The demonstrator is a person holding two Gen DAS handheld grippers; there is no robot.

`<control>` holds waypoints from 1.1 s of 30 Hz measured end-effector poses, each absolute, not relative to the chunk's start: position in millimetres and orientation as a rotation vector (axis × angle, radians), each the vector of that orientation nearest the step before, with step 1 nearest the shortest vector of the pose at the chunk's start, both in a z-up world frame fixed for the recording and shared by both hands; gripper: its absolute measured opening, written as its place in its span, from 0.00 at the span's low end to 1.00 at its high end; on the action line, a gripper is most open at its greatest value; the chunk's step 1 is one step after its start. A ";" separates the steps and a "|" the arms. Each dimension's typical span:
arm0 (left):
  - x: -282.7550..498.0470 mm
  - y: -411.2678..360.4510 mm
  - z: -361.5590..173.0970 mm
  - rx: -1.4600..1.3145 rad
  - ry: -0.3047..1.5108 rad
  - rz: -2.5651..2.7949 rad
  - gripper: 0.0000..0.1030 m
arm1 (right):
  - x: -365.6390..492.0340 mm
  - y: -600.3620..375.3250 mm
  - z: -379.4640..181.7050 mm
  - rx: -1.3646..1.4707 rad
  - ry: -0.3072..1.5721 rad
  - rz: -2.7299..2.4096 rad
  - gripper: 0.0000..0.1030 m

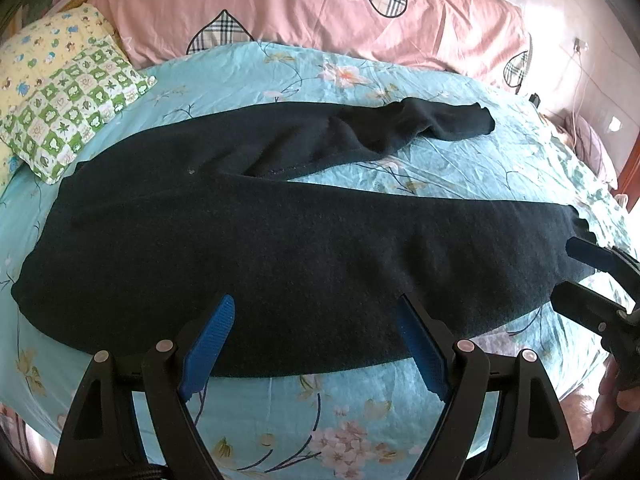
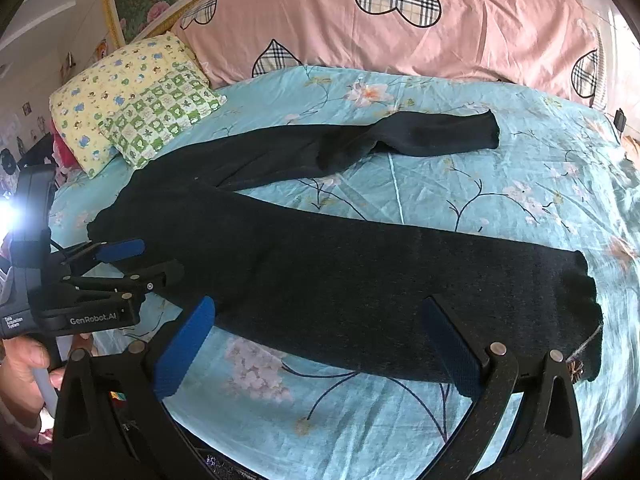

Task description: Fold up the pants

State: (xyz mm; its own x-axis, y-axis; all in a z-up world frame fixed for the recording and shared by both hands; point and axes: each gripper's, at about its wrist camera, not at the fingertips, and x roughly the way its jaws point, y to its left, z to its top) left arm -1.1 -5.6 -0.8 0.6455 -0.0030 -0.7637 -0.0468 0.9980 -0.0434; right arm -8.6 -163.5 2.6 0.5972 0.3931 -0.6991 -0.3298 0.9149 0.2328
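Observation:
Black pants (image 1: 256,248) lie spread on the bed, waist to the left, both legs running right in a V; they also show in the right wrist view (image 2: 340,272). The far leg's cuff (image 1: 460,120) is bunched and curls back. My left gripper (image 1: 316,308) is open, its blue pads over the near leg's front edge, close above the fabric. My right gripper (image 2: 320,312) is open over the near leg close to its cuff (image 2: 584,300). Each gripper shows in the other's view, the right one (image 1: 576,268) and the left one (image 2: 148,258), both open at the pants' edge.
A turquoise floral sheet (image 1: 304,412) covers the bed. A pink heart-print duvet (image 1: 304,4) lies along the far side. A green checked pillow (image 1: 68,116) and a yellow one (image 2: 116,80) sit at the back left, next to the waist. A hand (image 2: 24,364) holds the left gripper.

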 end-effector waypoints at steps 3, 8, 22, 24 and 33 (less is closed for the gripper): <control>-0.7 -6.2 -0.5 -0.059 0.870 0.021 0.81 | -8.9 -162.8 2.8 0.084 0.831 0.420 1.00; -0.1 -7.3 -0.9 -0.056 0.874 0.012 0.81 | -10.1 -160.7 4.0 0.086 0.830 0.421 1.00; 5.3 -5.8 -2.6 -0.063 0.895 -0.009 0.81 | -7.5 -168.3 7.0 0.112 0.833 0.416 1.00; 5.7 -6.2 -2.2 -0.062 0.896 -0.010 0.81 | -6.1 -170.1 6.6 0.117 0.837 0.416 1.00; 9.8 -5.5 -1.7 -0.055 0.910 -0.024 0.81 | -5.8 -172.3 6.1 0.123 0.843 0.414 1.00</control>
